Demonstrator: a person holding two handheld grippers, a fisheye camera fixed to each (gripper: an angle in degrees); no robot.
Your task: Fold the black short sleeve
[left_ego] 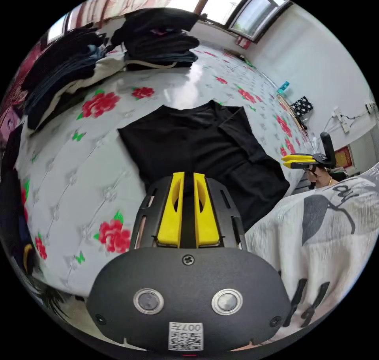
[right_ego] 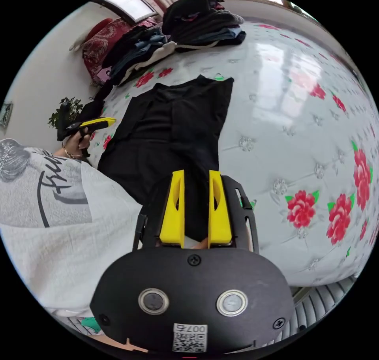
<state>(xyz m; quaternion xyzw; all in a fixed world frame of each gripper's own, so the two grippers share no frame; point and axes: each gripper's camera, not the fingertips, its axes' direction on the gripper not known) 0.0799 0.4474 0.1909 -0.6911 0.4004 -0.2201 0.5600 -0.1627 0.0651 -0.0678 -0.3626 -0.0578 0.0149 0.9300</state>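
**One black shirt, two grippers, two clothing stacks**

One black short-sleeve shirt (left_ego: 205, 150) lies flat on a white quilted cover (left_ego: 79, 170) printed with red flowers. Both of its sides look folded inward, giving a long, narrow shape with the collar at the far end.

There are two grippers. The left gripper (left_ego: 188, 178) hovers over the shirt's near edge, its yellow jaws a narrow gap apart and holding nothing. The right gripper (right_ego: 196, 176) hangs likewise above the near hem, jaws parted wider, also empty.

Two stacks of folded dark clothes (left_ego: 160, 40) sit at the cover's far end. A person's white printed top (right_ego: 43, 218) shows beside the shirt.
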